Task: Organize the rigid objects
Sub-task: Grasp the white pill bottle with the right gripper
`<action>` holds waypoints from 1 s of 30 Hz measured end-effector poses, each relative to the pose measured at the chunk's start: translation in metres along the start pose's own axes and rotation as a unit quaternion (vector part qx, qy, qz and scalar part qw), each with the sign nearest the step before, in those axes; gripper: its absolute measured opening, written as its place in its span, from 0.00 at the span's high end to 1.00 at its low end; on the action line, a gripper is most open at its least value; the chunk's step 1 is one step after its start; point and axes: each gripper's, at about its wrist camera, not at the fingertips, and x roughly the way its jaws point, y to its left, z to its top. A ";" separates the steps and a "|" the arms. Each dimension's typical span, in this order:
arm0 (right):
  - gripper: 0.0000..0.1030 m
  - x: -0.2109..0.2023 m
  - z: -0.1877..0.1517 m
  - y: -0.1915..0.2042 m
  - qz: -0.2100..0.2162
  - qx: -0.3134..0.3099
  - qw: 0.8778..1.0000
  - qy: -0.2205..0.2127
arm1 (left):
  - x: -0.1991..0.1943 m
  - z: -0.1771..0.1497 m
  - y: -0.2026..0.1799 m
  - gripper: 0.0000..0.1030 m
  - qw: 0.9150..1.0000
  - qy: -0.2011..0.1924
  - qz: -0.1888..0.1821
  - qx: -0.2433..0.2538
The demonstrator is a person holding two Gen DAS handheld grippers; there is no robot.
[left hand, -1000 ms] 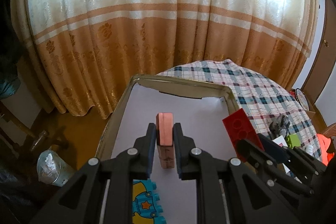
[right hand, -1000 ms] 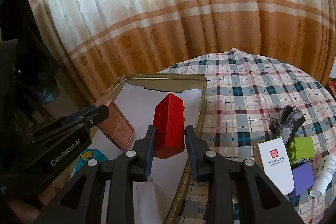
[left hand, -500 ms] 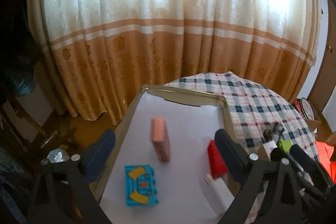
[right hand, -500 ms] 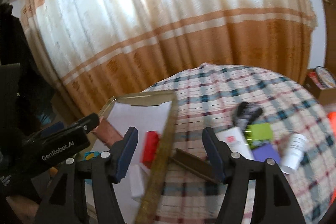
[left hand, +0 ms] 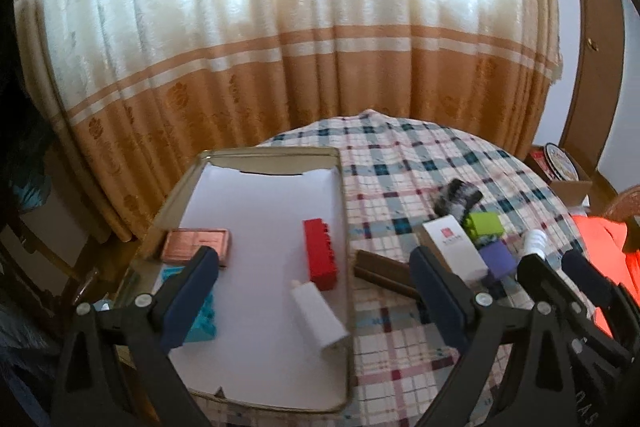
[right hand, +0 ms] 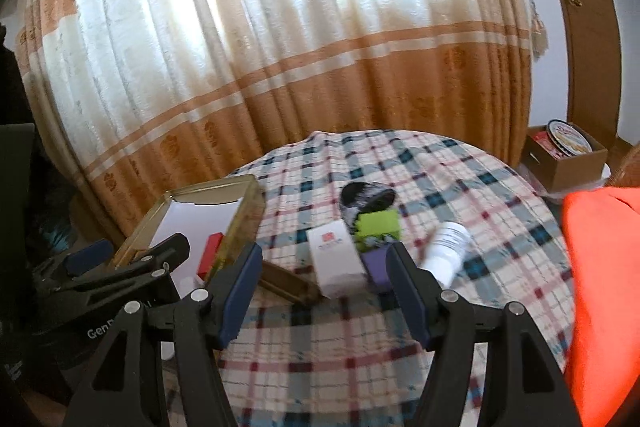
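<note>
While both tools stand spread wide and hold nothing, the left gripper (left hand: 316, 279) hangs over the near end of the paper-lined metal tray (left hand: 346, 211), and the right gripper (right hand: 324, 283) over the checked tablecloth (right hand: 460, 179). Tray contents: pink compact (left hand: 197, 243) flat at left edge; red toy brick (left hand: 320, 254) near right edge; white tube (left hand: 318, 315) touching its near end; teal block (left hand: 204, 315) near-left. On the cloth beside the tray's right edge: brown bar (left hand: 380, 273), white box (right hand: 338, 257), green brick (right hand: 378, 223), purple block (left hand: 496, 259), white bottle (right hand: 446, 247).
</note>
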 end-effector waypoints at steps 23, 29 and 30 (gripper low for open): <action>0.35 -0.021 -0.011 -0.063 -0.053 0.047 0.997 -0.001 | -0.002 -0.017 -0.044 0.04 0.999 0.018 -0.010 0.037; 0.35 -0.021 -0.016 -0.074 -0.062 0.060 0.996 0.011 | -0.001 -0.021 -0.049 0.04 0.999 0.024 -0.011 0.042; 0.35 -0.021 -0.016 -0.076 -0.063 0.062 0.996 0.012 | -0.001 -0.021 -0.050 0.04 0.999 0.025 -0.011 0.043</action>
